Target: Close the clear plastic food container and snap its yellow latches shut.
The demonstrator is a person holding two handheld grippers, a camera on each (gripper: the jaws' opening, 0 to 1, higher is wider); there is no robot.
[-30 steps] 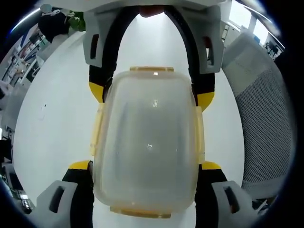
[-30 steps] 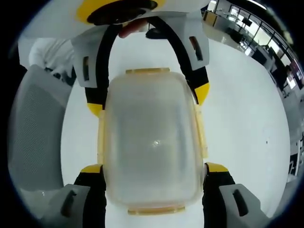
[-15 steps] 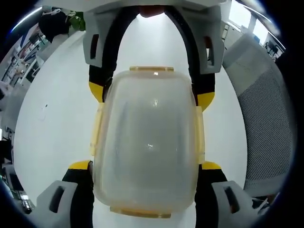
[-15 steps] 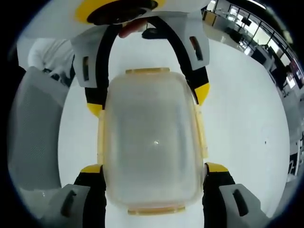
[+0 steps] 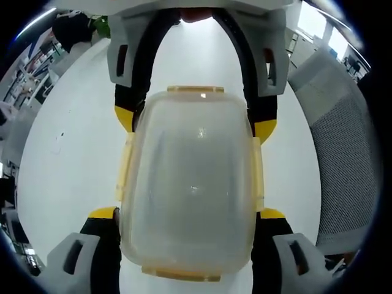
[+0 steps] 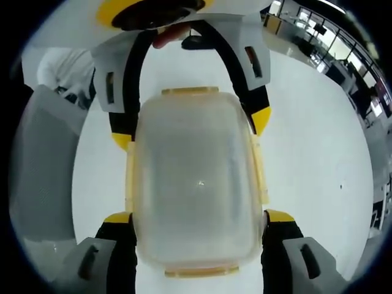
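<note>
So the container (image 5: 191, 184) sits on the white counter (image 5: 67, 159) squeezed from both ends: the left tool (image 5: 191, 245) and right tool (image 6: 196, 248) each have their jaws spread wide around it, pressing its sides. Its long axis runs straight from one tool to the other. The yellow latches (image 6: 260, 168) look folded down already, with plenty of open counter all round and a mesh chair (image 5: 340, 153) off one edge.

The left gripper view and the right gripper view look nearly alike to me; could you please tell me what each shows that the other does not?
Left gripper view: a green plant at the top left, with the mesh chair on the right side. Right gripper view: a person's white sleeve at the upper left. Both: the clear container with yellow latches held between the left gripper and right gripper, over the white table.
</note>
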